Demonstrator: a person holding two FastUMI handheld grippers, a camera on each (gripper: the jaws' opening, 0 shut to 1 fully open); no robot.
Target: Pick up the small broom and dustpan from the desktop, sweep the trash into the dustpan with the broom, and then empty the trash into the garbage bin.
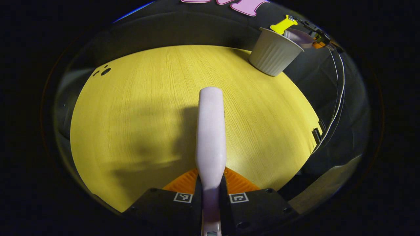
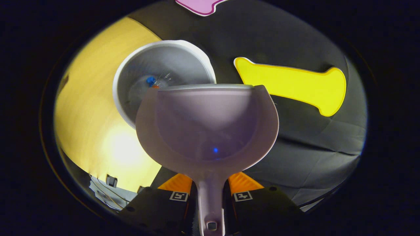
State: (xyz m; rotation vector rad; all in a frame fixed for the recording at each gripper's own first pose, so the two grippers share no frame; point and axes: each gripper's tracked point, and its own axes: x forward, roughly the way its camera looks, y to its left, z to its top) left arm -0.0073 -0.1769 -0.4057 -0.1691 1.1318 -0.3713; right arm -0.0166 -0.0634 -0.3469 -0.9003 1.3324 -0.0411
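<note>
In the left gripper view my left gripper [image 1: 210,183] is shut on the pale lilac broom [image 1: 210,131], which points forward above the yellow tabletop [image 1: 137,108]. The ribbed white garbage bin [image 1: 274,52] stands at the table's far right edge. Over its rim there hovers the lilac dustpan [image 1: 300,36], held by the other gripper [image 1: 320,39]. In the right gripper view my right gripper [image 2: 210,186] is shut on the dustpan's handle [image 2: 210,196]. The dustpan's scoop [image 2: 206,127] hangs tilted above the open bin [image 2: 164,72]. Small bits of trash [image 2: 151,82] lie in the bin's bottom.
White cables [image 1: 339,91] hang off the right side of the table. A few dark spots [image 1: 103,71] mark the far left of the tabletop. Black cloth walls surround the table. A small clip [image 2: 111,180] sits at the table's edge.
</note>
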